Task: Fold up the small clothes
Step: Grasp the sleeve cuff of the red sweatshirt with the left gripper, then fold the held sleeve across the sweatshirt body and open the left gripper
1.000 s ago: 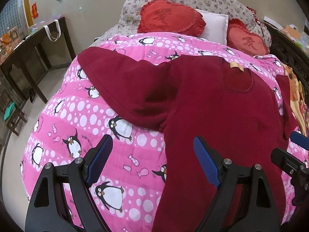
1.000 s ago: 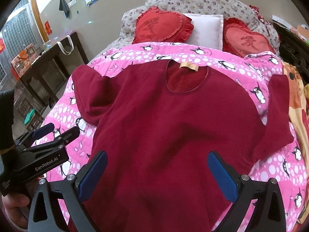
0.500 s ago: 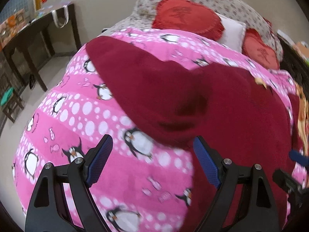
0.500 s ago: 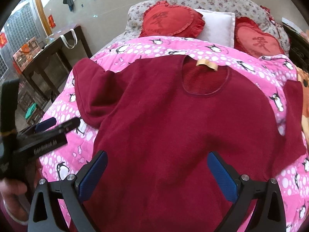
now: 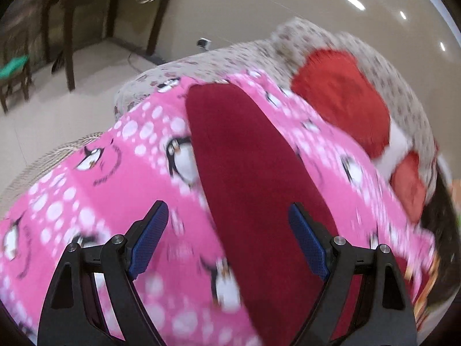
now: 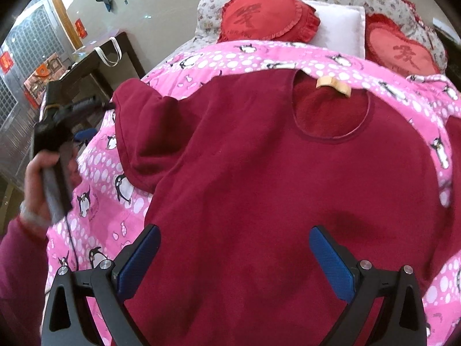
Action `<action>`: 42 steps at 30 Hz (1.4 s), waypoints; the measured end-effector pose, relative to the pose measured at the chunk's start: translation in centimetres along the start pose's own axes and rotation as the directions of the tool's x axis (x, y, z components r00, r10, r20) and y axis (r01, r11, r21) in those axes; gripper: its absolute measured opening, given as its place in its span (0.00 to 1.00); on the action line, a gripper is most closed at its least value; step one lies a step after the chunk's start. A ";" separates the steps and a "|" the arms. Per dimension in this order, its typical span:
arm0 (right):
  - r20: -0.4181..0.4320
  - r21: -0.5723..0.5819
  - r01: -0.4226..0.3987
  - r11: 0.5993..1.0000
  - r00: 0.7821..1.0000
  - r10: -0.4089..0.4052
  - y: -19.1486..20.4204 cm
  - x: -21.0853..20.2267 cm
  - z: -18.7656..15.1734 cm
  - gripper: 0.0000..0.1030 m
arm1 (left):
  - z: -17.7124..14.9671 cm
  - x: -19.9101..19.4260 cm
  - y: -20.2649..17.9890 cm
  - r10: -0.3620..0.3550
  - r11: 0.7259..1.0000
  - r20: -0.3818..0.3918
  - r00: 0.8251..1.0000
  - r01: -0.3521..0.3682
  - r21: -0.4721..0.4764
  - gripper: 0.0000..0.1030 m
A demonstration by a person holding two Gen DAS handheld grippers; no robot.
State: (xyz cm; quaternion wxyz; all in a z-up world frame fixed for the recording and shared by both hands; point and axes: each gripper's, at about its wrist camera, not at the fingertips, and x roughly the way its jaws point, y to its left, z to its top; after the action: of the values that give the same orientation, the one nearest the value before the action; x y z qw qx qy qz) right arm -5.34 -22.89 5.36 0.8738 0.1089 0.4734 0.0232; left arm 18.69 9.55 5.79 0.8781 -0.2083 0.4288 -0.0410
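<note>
A dark red long-sleeved top [image 6: 273,178] lies flat, neck away from me, on a pink penguin quilt [image 6: 95,178]. Its left sleeve [image 5: 242,155] stretches out over the quilt; the sleeve's cuff end [image 6: 129,106] lies near the bed's left edge. My left gripper [image 5: 227,233] is open and empty, held over the sleeve; it also shows in the right wrist view [image 6: 83,115], beside the cuff. My right gripper [image 6: 234,248] is open and empty above the top's lower body.
Two red heart cushions [image 6: 268,17] [image 6: 400,49] and a white pillow [image 6: 340,26] lie at the bed's head. A dark wooden table [image 6: 95,60] with a white bag stands left of the bed, with bare floor [image 5: 57,106] between them.
My left gripper has swung left and forward along the sleeve toward the cuff, with motion blur. My right gripper has moved slightly closer over the top. Both stay open.
</note>
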 end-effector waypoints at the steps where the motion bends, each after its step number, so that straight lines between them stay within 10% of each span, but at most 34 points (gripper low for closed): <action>1: -0.007 0.003 -0.009 1.000 1.000 0.009 0.0 0.1 0.0 1.00 | 0.6 0.7 0.5 -0.002 1.000 0.001 1.000 0.002 -0.030 0.81; 10: -0.033 0.021 -0.033 0.999 0.999 0.033 -0.7 1.5 -0.3 1.00 | 3.5 5.7 1.4 -0.007 0.996 -0.047 0.999 0.002 -0.086 0.76; 16: -0.034 0.050 -0.042 0.998 0.998 0.044 -1.3 1.7 -0.5 1.00 | 3.8 5.9 -0.5 -0.065 0.997 -0.034 0.997 0.066 0.049 0.12; 34: -0.001 0.070 -0.046 0.996 0.999 0.047 -1.7 -0.6 -1.5 1.00 | 4.4 -8.1 3.7 -0.022 0.998 0.112 0.993 0.015 0.067 0.10; 42: 0.022 0.095 -0.027 0.995 0.999 0.025 -2.8 -1.8 -1.6 1.00 | -2.5 -12.0 -4.7 -0.167 0.945 0.125 0.978 0.123 0.302 0.09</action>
State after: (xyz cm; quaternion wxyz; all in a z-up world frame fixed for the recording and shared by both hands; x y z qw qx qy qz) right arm -7.89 -25.58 5.42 0.8721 0.1567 0.4635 0.0111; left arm 9.66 7.44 15.17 0.9234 -0.1095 0.3347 -0.1530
